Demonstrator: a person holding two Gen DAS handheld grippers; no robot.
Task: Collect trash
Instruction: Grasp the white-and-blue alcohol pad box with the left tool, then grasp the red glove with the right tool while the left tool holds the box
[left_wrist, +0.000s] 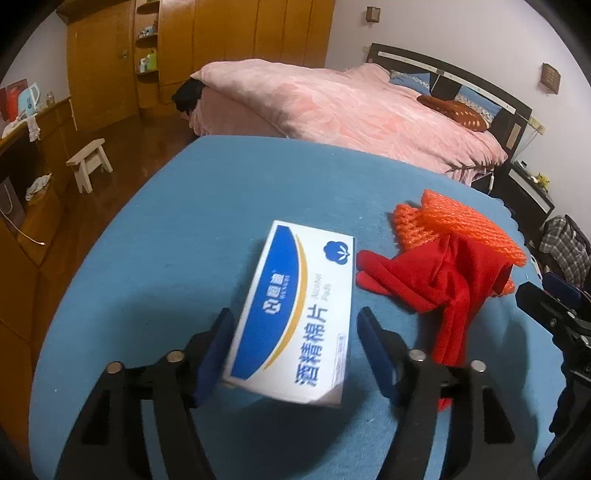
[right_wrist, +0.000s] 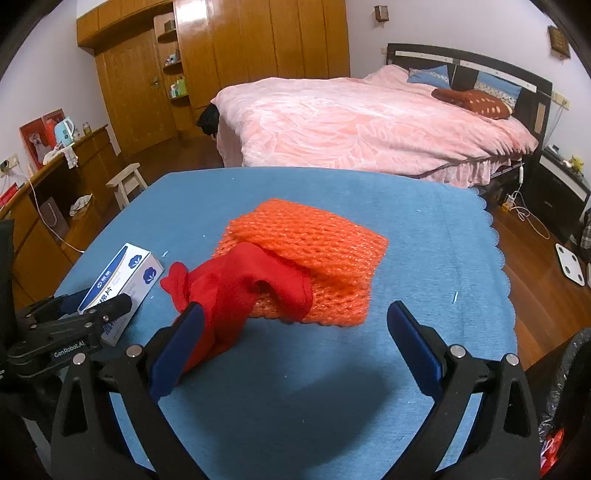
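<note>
White-and-blue cardboard, the alcohol-pad box (left_wrist: 295, 314) lies on the blue tablecloth (left_wrist: 166, 229) between the fingers of the left gripper (left_wrist: 295, 350), whose jaws stand wide and grip nothing. If they close off-centre, the light box could skid or twist away. Ahead of the right gripper (right_wrist: 295, 339), equally wide and empty, lie the red cloth (right_wrist: 243, 291) and orange foam net (right_wrist: 317, 258); the limp cloth may slip out. The dark bin bag (right_wrist: 569, 387) to its right is cut off.
</note>
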